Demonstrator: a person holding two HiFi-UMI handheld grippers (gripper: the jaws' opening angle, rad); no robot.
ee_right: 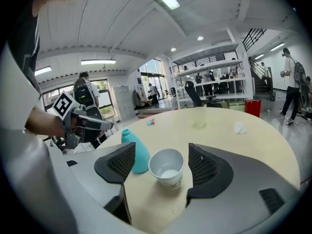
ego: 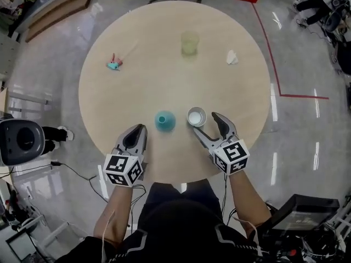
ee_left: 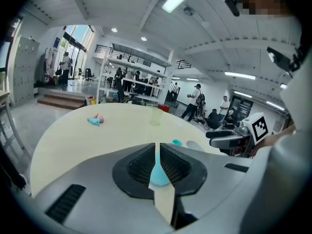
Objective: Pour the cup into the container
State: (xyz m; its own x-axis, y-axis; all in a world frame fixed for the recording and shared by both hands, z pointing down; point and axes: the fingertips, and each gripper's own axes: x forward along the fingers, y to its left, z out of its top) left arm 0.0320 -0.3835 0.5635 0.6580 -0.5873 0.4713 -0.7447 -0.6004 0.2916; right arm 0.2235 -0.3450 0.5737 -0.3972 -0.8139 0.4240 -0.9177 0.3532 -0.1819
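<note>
A white paper cup (ego: 196,116) stands upright on the round wooden table (ego: 137,86), near its front edge. To the cup's left stands a teal flask-shaped container (ego: 165,120) with a narrow open neck. My right gripper (ego: 205,123) is open, and the cup (ee_right: 166,167) sits between its jaw tips without either pad pressing on it. A little white content shows at the cup's bottom. The teal container (ee_right: 136,152) shows just behind the right gripper's left jaw. My left gripper (ego: 141,129) is shut and empty, left of the container (ee_left: 159,174), which shows through the slit between its jaws.
A translucent yellowish cup (ego: 190,43) stands at the table's far side, a crumpled tissue (ego: 232,57) to its right, a small pink and teal toy (ego: 114,64) at the far left. Red tape (ego: 274,64) runs on the floor. People stand in the background.
</note>
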